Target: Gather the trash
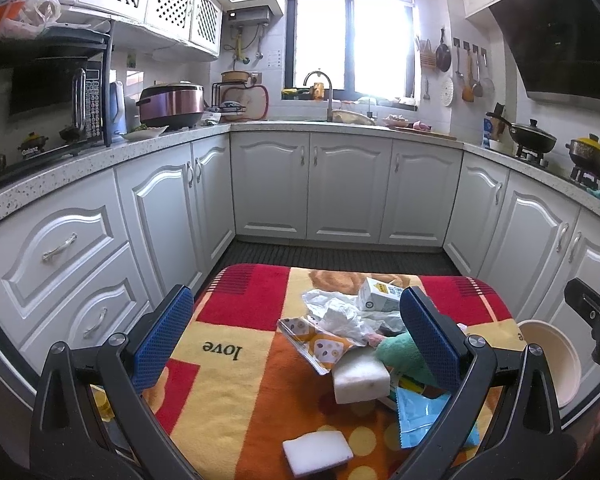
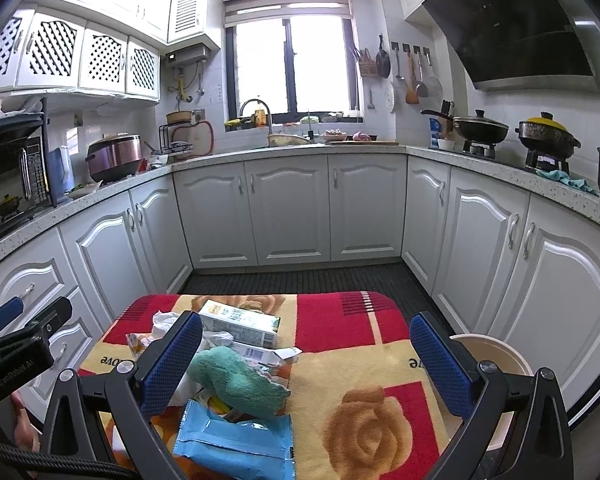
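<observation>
- Nearest the left wrist camera, a flat white sponge lies on the bench, low between the two blue pads of the left tongs, which stand wide apart and hold nothing.
- The bench wears a plush cover in red, orange and yellow, printed with the word "love".
- Just ahead, still between those pads, a thicker white sponge block rests at the near edge of the trash pile. Both sponges look light and squashy; a grip across the short sides should hold.
- Beyond it lie a patterned plastic wrapper and crumpled white tissue. These look feather-light and limp; pinching a bunched fold would likely work best.
- A small white carton lies at the far end of the pile. It looks stiff but crushable; take it across its narrow faces.
- Touching the inner face of the left tongs' right-hand pad, a teal fuzzy cloth lies folded, soft and easy to pinch.
- Below it, a blue foil packet lies flat, probably slippery; its serrated edge offers a hold.
- The right tongs are likewise spread and empty, the pile beside their left-hand pad.
- Just beyond their right-hand pad, off the bench edge, stands a cream bin, open-topped.
</observation>
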### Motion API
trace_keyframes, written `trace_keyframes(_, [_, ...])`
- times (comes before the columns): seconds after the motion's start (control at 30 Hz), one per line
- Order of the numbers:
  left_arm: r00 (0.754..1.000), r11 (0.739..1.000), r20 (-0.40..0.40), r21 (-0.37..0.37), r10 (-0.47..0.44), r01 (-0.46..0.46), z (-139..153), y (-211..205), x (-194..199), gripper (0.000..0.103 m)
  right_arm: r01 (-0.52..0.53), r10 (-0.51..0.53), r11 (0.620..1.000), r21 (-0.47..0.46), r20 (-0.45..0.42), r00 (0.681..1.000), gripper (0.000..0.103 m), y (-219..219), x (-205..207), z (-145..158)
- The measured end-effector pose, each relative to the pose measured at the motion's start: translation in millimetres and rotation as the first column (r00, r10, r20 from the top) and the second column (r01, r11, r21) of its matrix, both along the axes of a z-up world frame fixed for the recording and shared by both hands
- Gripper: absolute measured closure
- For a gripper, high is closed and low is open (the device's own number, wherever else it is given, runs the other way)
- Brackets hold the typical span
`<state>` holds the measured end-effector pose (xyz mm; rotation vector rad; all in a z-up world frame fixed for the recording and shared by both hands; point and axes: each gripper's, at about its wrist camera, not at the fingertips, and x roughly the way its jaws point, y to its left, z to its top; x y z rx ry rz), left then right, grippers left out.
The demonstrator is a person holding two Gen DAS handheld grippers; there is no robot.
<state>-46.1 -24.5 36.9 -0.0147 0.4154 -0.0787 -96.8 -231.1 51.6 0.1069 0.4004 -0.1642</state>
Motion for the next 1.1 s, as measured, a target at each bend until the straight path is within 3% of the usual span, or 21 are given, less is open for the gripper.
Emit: trace_keyframes(1.1, [1.0, 1.0, -0.005, -0.002, 0.0, 0.0, -3.5, -2.0, 0.9, 0.0, -0.002, 0.002, 1.0, -0.014, -0.024, 1.0, 0.0, -2.2, 1.4, -2.4])
